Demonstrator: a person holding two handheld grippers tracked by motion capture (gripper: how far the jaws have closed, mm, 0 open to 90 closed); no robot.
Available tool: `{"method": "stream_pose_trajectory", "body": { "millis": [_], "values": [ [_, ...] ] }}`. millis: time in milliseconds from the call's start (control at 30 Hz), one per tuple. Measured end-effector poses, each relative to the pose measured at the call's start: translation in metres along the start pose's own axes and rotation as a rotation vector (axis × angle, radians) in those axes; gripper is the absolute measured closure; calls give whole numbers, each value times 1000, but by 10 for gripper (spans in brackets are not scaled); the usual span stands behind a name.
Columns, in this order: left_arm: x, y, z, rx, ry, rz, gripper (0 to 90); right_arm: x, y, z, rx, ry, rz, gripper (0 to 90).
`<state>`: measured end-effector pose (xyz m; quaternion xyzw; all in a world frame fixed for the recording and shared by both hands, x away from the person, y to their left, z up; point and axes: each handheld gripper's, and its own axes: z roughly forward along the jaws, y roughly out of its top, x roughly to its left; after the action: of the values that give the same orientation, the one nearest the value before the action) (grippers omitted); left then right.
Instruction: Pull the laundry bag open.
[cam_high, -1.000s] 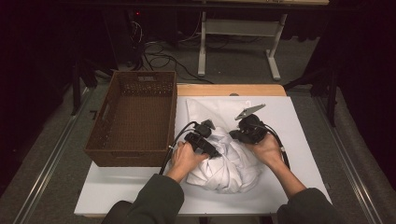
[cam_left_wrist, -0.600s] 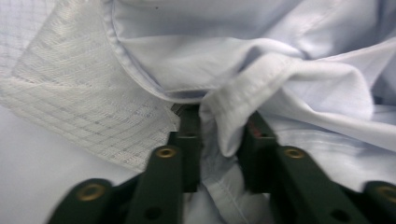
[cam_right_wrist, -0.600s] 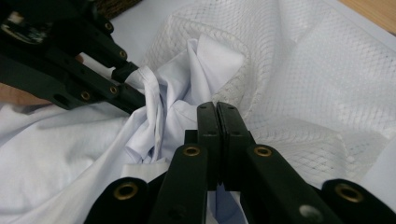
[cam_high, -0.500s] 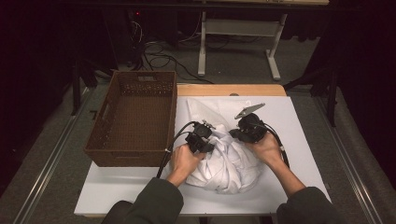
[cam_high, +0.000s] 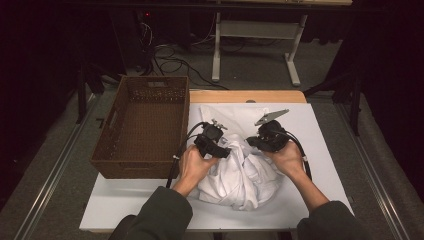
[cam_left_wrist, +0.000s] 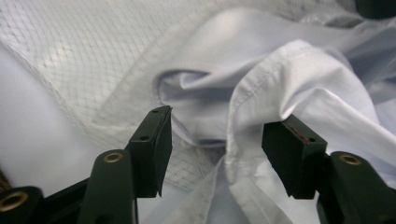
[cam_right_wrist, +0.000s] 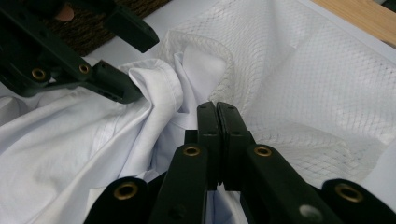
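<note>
Raised a little since the earlier frame, the left gripper (cam_high: 220, 150) is held over the shirt (cam_high: 240, 175), its jaws having just been reopening; a fold of cloth is seen between them, not pinched. On the right gripper (cam_high: 255, 142) the jaws are pressed together, and whether cloth is caught cannot be told. The shirt is heaped with a mesh bag (cam_high: 235, 112) on a white table (cam_high: 130, 205), beside a brown basket (cam_high: 142, 125). Beyond, a wooden edge (cam_high: 245, 96), grey floor (cam_high: 250, 70), cables (cam_high: 172, 62) and a desk frame (cam_high: 255, 30) are seen in a dark room.
</note>
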<state>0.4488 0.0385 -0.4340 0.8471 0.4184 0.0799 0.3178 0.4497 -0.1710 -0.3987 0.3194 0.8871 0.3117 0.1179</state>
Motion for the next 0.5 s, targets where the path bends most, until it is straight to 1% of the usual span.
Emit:
{"method": "stream_pose_trajectory", "body": {
  "millis": [33,100,167,233,267,300,333,367,467,500],
  "values": [
    [0,2,2,13,2,3,416,0,0,0,2,1,9,900],
    [2,6,12,49,-2,2,414,0,0,1,2,0,7,899],
    [5,8,23,70,-13,-15,404,0,1,2,2,1,-2,899],
    [10,11,29,66,-29,-37,402,1,1,4,13,-3,-5,900],
    [12,13,31,65,-34,-41,401,1,1,5,21,-2,-4,900],
    [13,14,33,69,-35,-34,401,0,1,6,20,-3,-8,900],
    [14,15,34,66,-37,-28,408,0,1,7,26,-3,3,900],
    [16,15,36,68,-41,-26,418,-1,1,8,25,-3,-2,899],
    [22,15,43,81,-61,-50,418,-2,2,11,29,-3,13,900],
    [23,15,45,84,-65,-60,418,-2,2,11,33,-1,7,900]
  ]
}}
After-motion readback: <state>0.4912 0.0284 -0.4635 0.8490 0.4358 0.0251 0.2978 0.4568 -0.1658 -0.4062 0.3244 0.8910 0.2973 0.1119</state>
